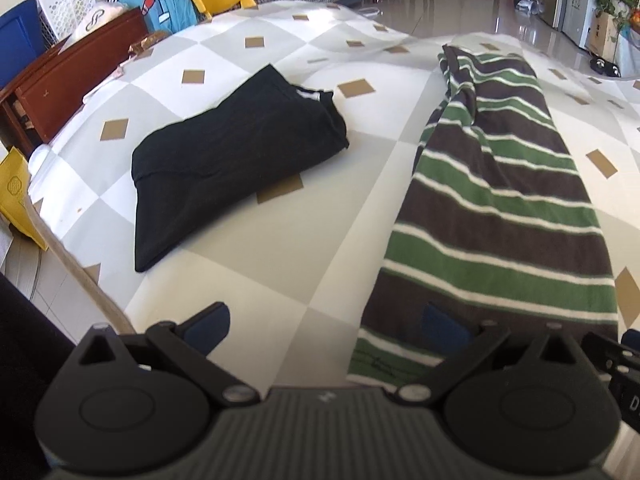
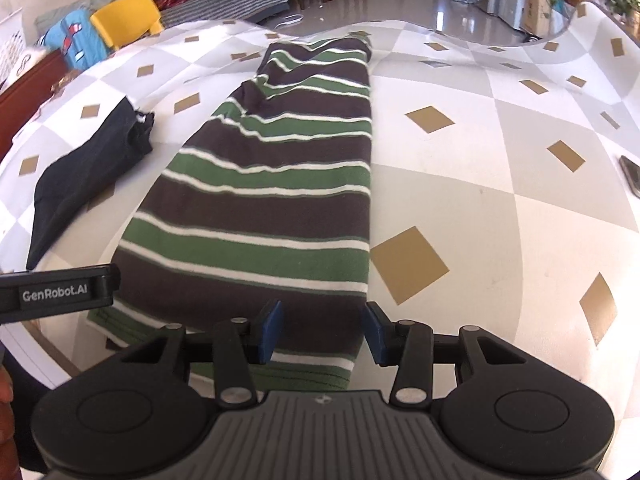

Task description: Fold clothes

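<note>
Fingers of my left gripper (image 1: 324,328) are spread wide and empty; the striped shirt (image 1: 504,200) lies to their right, running lengthwise away, its near hem under the right finger

From the right wrist, my right gripper (image 2: 322,330) is half open, empty, straddling that hem's right corner, so it's nearer

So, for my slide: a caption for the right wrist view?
Open right gripper poised over the near hem of a long-folded striped shirt.
</note>
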